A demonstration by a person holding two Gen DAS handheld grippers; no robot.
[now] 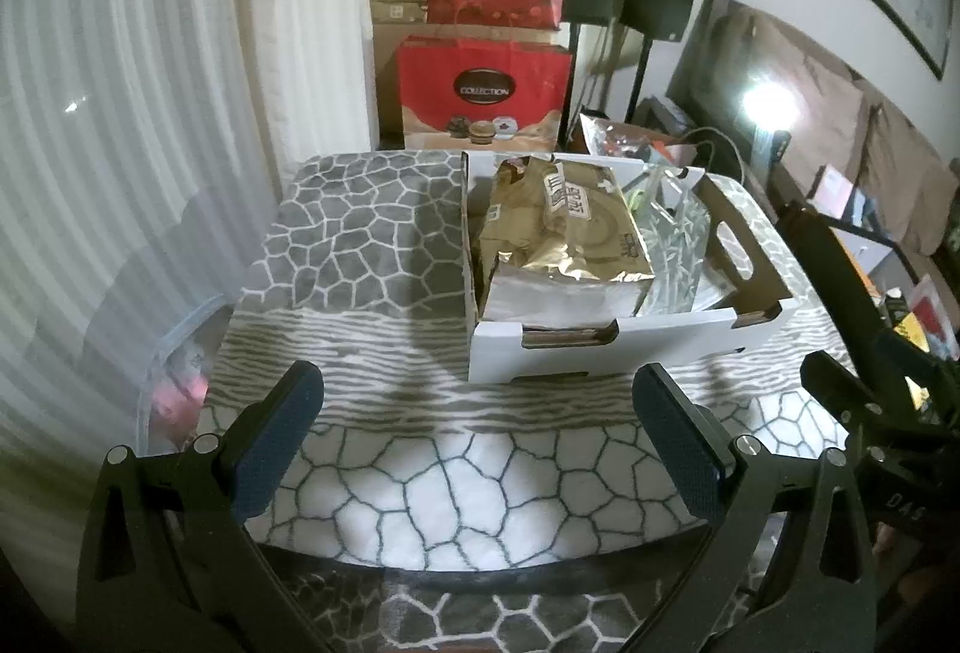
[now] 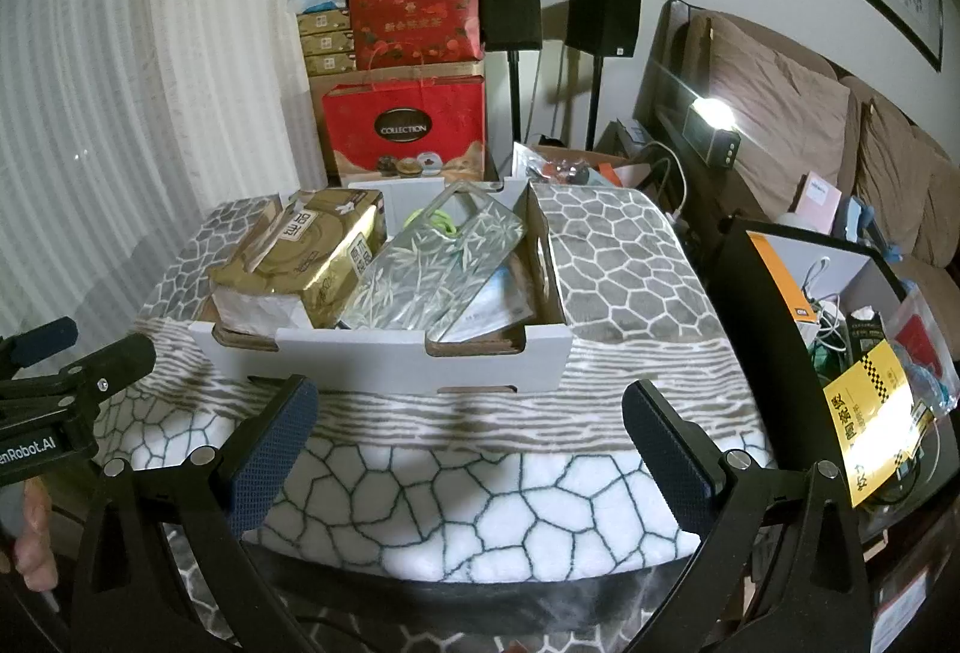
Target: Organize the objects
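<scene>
While both hand-held grippers hover above the near edge of the table (image 2: 630, 305), neither touches any object. The left gripper (image 1: 480, 401) has its blue-padded fingers (image 1: 273, 449) spread wide with nothing between them; the right gripper (image 2: 471, 413) is likewise spread wide and holds nothing. In the right wrist view, the left gripper appears at the left edge of the frame, beside the right one.

The table is covered by a blanket (image 1: 360, 245) printed with grey and white stone patterns and a striped band across its middle. A white cardboard box (image 2: 384, 362) rests on the blanket, its front wall on the striped band. From the left wrist view, the box occupies the right half of the table; the left half shows bare blanket.

Contents of the box:
- A gold-wrapped tissue pack (image 2: 300, 257) lies in the left portion, one end projecting above the front wall.
- A clear bag with a bamboo-leaf print (image 2: 432, 263) lies tilted in the right portion, touching the tissue pack.
- A green item (image 2: 435, 221) shows behind the bag's handle; its identity cannot be determined.

Beyond the far edge of the table, red gift bags (image 2: 408, 131) and stacked cartons stand against the wall, next to two black speakers on stands (image 2: 510, 5). A brown sofa (image 2: 780, 113) stands to the right.
</scene>
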